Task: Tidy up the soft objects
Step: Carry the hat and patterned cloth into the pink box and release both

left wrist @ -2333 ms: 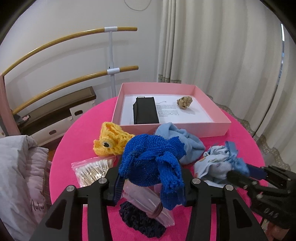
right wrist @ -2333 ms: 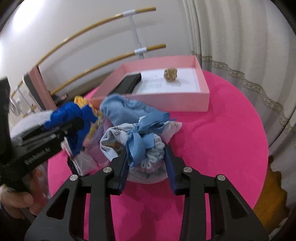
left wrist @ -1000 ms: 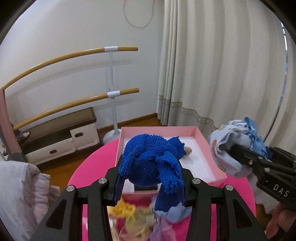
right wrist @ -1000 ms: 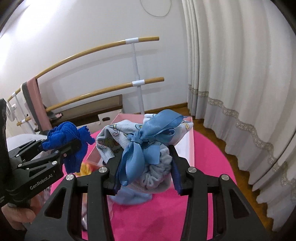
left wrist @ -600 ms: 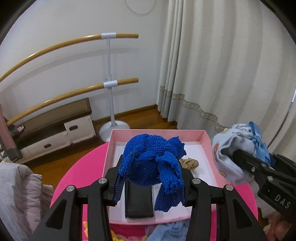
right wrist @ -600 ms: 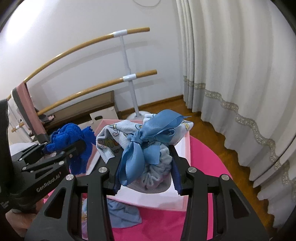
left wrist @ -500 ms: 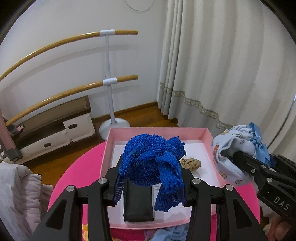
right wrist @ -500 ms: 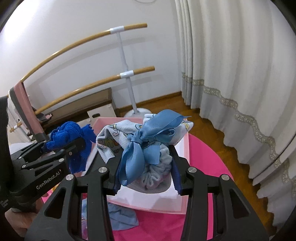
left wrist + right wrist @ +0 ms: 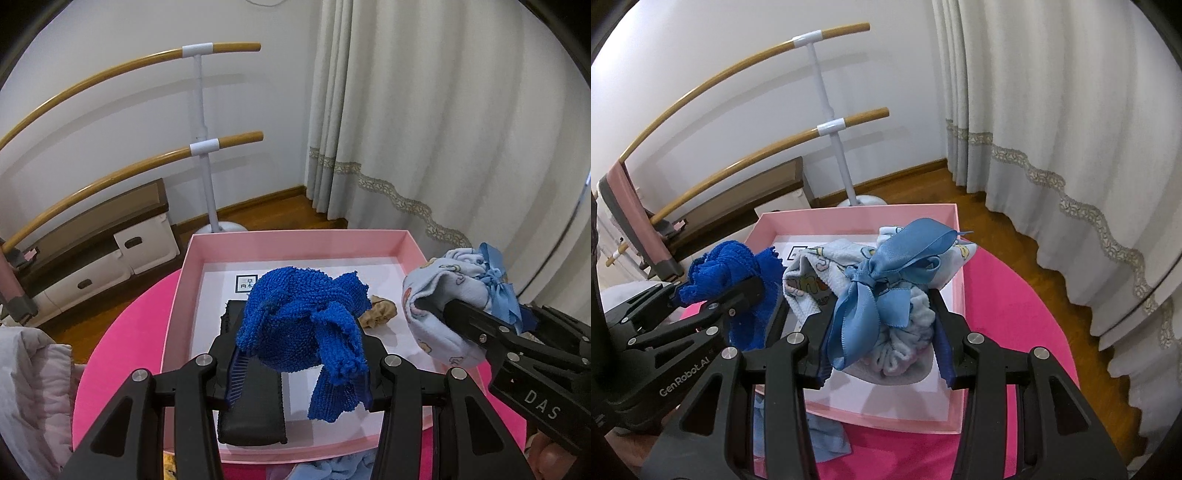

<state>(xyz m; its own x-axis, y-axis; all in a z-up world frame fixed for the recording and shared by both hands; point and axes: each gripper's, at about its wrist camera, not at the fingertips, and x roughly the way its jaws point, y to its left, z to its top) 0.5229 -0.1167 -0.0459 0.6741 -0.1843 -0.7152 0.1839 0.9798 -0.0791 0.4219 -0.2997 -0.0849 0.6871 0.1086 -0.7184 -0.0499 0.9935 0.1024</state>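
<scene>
Over the pink box [image 9: 192,266], the left gripper [image 9: 301,363] is clamped on a blue knit cloth [image 9: 303,325], with the right gripper [image 9: 882,354] at 3 o'clock squeezing a ribboned baby bundle [image 9: 886,291].

Both grippers lifted off the pink table [image 9: 122,332] and came up over the pink box [image 9: 295,238]. The left gripper [image 9: 301,373] carried the blue knit piece [image 9: 303,321] from the pile to above the box's black case [image 9: 251,406]. The right gripper [image 9: 881,356] brought the ribboned baby cloth bundle [image 9: 882,291] over the box's right side.
</scene>
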